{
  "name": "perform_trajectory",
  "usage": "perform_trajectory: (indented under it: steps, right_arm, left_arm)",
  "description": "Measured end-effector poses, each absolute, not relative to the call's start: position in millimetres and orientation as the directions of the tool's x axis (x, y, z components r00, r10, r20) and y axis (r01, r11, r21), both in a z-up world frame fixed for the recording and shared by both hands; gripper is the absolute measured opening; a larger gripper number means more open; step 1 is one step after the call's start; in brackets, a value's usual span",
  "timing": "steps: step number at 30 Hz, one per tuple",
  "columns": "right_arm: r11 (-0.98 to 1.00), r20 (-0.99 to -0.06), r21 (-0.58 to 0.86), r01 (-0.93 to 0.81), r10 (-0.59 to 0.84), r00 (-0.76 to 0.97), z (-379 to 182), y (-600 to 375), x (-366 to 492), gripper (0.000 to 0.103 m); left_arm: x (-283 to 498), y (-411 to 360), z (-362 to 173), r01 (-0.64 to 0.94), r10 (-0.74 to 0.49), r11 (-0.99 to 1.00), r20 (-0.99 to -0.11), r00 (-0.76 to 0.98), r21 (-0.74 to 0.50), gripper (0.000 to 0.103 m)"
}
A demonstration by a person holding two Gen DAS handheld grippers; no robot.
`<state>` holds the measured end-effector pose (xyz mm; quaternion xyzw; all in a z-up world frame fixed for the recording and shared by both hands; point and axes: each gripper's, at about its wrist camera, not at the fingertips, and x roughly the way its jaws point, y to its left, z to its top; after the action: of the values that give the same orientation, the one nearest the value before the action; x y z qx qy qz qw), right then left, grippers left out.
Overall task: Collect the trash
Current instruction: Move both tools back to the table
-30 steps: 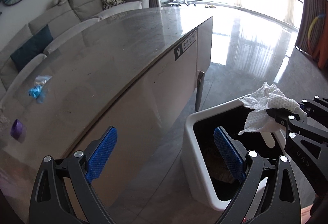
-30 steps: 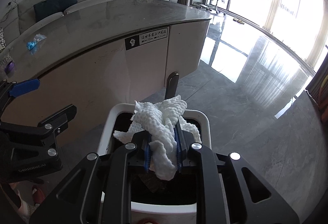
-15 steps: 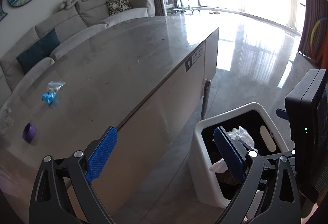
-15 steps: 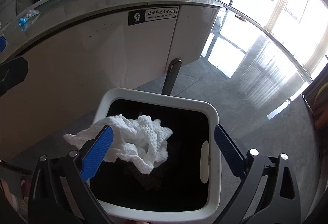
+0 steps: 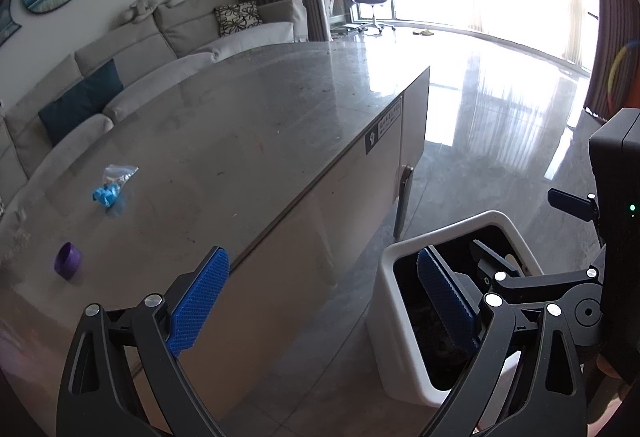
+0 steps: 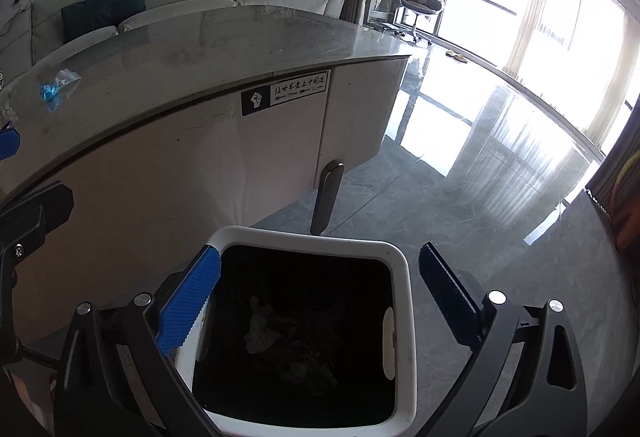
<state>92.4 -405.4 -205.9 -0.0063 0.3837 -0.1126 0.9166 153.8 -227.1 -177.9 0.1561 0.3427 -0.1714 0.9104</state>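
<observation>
L cam faces counter [image 5: 248, 125]; R cam looks down into bin [image 6: 400, 269]; both share them

My right gripper [image 6: 316, 301] gapes over the bin [image 6: 406, 277], mouth unobstructed; counter wall [image 6: 160, 173] crowds its left, bare floor [image 6: 500, 205] lies right

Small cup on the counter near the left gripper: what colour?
Purple cup; clearest in the left wrist view.
</observation>
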Motion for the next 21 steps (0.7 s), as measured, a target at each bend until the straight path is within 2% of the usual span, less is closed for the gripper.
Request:
perform_trajectory:
  steps: [14, 21]
  right_arm:
    - [0.985, -0.59, -0.025, 0.173, -0.155, 0.792, -155, -386, 81, 0.099]
    - [0.994, -0.492, 0.009, 0.111, -0.093, 0.866, -120, -358, 77, 0.099]
  left_arm:
    - [153, -196, -155, 0.354, -0.162, 0.917, -0.64, 0.751, 0.184, 0.095]
    - [161, -159, -143, 0.281, -0.118, 0.944, -0.616, 0.779, 0.175, 0.095]
